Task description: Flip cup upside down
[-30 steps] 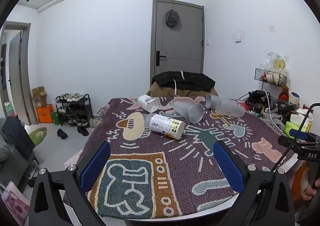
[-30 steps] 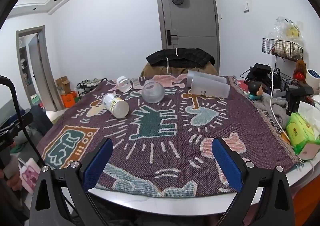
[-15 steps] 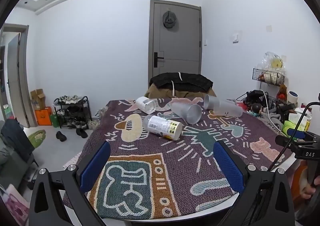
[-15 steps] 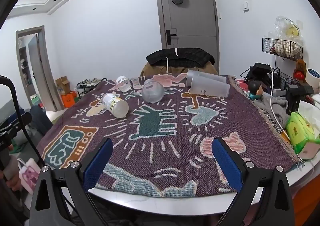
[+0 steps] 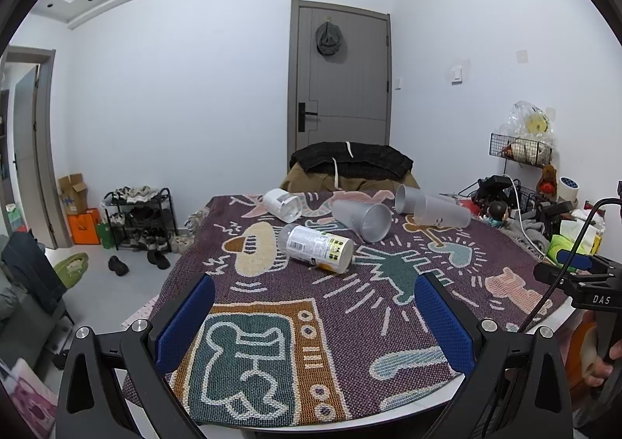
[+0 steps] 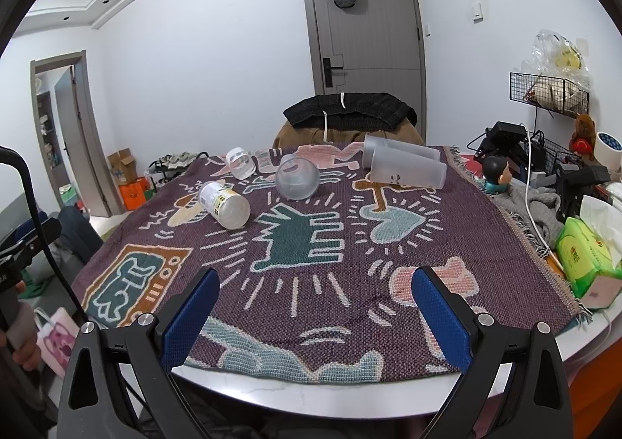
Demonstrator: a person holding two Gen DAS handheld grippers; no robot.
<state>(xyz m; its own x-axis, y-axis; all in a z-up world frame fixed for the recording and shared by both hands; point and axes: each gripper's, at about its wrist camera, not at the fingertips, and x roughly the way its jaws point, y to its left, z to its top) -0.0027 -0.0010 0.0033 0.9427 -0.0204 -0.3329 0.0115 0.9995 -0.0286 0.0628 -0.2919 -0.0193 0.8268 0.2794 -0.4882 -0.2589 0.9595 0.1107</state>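
While your left tool point(image 5: 315, 316) and right tool point(image 6: 315, 308) both hang over the near edge of the counter point(image 6: 350, 396) with jaws spread wide and nothing between them, five cups lie on their sides well beyond, on the patterned cloth point(image 6: 311, 244). Nearest your left tool is the labelled cup point(image 5: 317, 247), ahead and a little right of centre. A frosted cup point(image 5: 363, 219) lies just behind it, two long frosted cups point(image 6: 404, 167) rest side by side farther right, and a small clear cup point(image 5: 283, 204) lies at the far left.
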